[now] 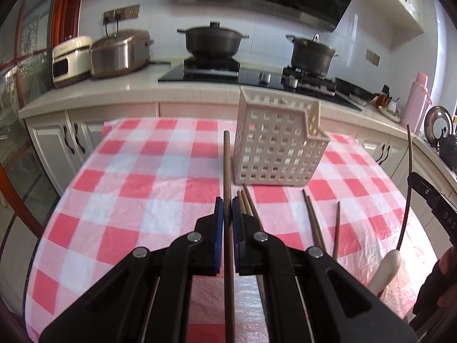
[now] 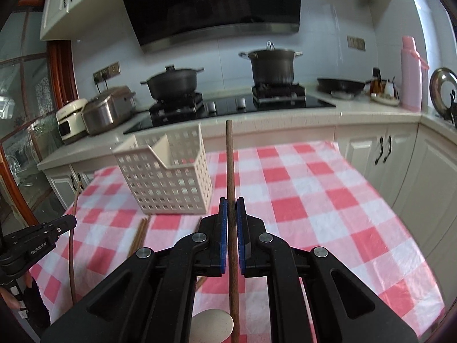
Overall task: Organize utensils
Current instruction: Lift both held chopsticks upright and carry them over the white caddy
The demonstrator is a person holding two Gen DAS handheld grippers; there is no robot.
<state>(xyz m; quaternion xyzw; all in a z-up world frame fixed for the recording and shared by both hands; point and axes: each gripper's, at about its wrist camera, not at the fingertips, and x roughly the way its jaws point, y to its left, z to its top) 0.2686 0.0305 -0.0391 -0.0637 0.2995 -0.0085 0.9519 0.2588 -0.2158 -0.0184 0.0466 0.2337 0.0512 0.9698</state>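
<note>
Between left tool (image 1: pixel 227 208) pads: chopstick (image 1: pixel 227 165), clamped.

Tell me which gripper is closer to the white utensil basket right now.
Hard to call; the left looks slightly nearer. The left gripper, holding a chopstick, sits just in front of the basket. The right gripper, holding another chopstick, is beside its front-right corner.

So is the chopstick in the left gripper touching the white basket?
Apart. In the left wrist view the held chopstick rises just left of the basket, with checked cloth showing between them.
</note>
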